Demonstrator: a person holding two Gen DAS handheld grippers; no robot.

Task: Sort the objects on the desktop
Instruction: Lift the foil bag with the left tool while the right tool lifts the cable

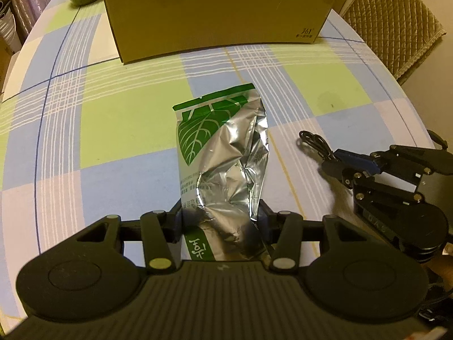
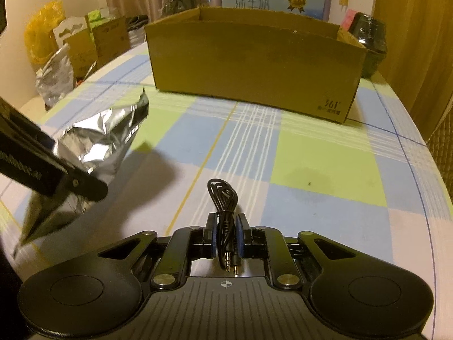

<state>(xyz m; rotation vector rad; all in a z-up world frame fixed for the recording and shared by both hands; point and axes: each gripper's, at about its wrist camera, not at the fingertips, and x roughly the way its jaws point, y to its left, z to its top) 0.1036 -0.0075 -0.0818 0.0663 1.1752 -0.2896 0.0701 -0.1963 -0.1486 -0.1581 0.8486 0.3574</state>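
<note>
My left gripper [image 1: 222, 221] is shut on a silver foil bag with a green leaf print [image 1: 223, 153], holding its lower part above the table. The bag also shows at the left of the right wrist view [image 2: 96, 144], with the left gripper's black finger [image 2: 70, 178] across it. My right gripper [image 2: 226, 238] is shut on a coiled black audio cable [image 2: 223, 198], its two gold plugs hanging toward the camera. In the left wrist view the right gripper [image 1: 339, 167] and cable [image 1: 314, 141] are at the right. An open cardboard box [image 1: 218, 14] [image 2: 254, 65] stands at the far side.
The round table has a checked blue, green and white cloth [image 1: 113, 107] [image 2: 325, 164]. A quilted chair [image 1: 396, 19] stands at far right. A dark pot [image 2: 368, 39] sits beside the box. Boxes, bags and a blue carton [image 2: 271, 0] lie beyond the table.
</note>
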